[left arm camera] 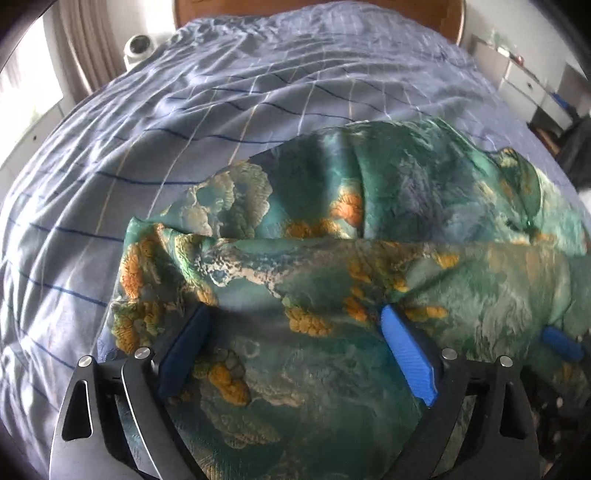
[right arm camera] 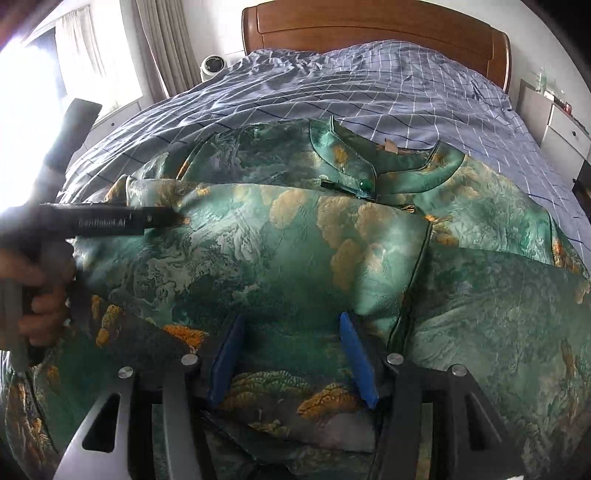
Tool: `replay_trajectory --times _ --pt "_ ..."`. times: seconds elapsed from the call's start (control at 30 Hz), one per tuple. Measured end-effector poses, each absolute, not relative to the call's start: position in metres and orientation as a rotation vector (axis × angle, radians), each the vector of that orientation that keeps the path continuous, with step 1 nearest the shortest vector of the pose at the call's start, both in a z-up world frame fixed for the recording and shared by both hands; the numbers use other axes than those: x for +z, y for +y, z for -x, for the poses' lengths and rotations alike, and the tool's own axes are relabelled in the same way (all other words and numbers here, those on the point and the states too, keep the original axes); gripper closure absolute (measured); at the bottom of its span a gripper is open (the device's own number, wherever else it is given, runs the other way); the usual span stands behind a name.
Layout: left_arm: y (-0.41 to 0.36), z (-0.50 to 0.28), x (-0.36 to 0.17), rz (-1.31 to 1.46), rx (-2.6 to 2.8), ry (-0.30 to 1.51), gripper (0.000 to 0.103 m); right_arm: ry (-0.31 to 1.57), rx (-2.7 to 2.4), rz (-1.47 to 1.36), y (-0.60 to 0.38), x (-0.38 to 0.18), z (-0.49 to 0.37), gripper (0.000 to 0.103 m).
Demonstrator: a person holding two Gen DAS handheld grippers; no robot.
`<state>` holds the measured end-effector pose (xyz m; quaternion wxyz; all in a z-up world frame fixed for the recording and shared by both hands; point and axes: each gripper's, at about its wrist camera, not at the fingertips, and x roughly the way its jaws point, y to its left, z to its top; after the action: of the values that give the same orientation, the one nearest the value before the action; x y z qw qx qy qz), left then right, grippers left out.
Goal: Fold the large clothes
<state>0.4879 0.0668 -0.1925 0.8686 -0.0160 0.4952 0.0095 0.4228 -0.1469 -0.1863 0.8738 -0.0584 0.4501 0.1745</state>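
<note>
A green satin dress [left arm camera: 406, 206] with orange and cream print lies on the bed; it fills the right wrist view [right arm camera: 295, 251], collar [right arm camera: 351, 158] toward the headboard. A folded-over layer lies across its middle. My left gripper [left arm camera: 295, 314] is open, blue fingers [left arm camera: 406, 350] spread over the cloth, which bunches between them; it holds nothing that I can see. My right gripper [right arm camera: 291, 321] is open just above the folded cloth. The left gripper's body [right arm camera: 110, 219] and the hand holding it show at the left of the right wrist view.
The bed has a blue checked sheet [left arm camera: 184, 129] and a wooden headboard [right arm camera: 369, 29]. A white round device [right arm camera: 212, 66] sits by the curtain at the left. White drawers [right arm camera: 565, 125] stand to the right of the bed.
</note>
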Motion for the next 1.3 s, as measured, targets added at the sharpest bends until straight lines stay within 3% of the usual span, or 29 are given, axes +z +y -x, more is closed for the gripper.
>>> replay_trajectory --times 0.57,0.73,0.93,1.3 --pt "0.074 -0.336 -0.176 0.018 -0.05 1.093 0.009 0.931 0.362 0.126 -0.148 -0.187 -0.423 0.048" --pt "0.076 -0.262 -0.15 -0.037 -0.084 0.992 0.009 0.934 0.365 0.093 -0.155 -0.162 -0.412 0.043" --pt "0.108 -0.205 -0.13 -0.027 -0.042 0.924 0.006 0.923 0.392 0.049 -0.193 -0.118 -0.35 0.026" --pt "0.181 -0.163 -0.16 0.243 -0.064 1.024 0.005 0.996 0.101 0.121 -0.355 -0.114 -0.185 0.026"
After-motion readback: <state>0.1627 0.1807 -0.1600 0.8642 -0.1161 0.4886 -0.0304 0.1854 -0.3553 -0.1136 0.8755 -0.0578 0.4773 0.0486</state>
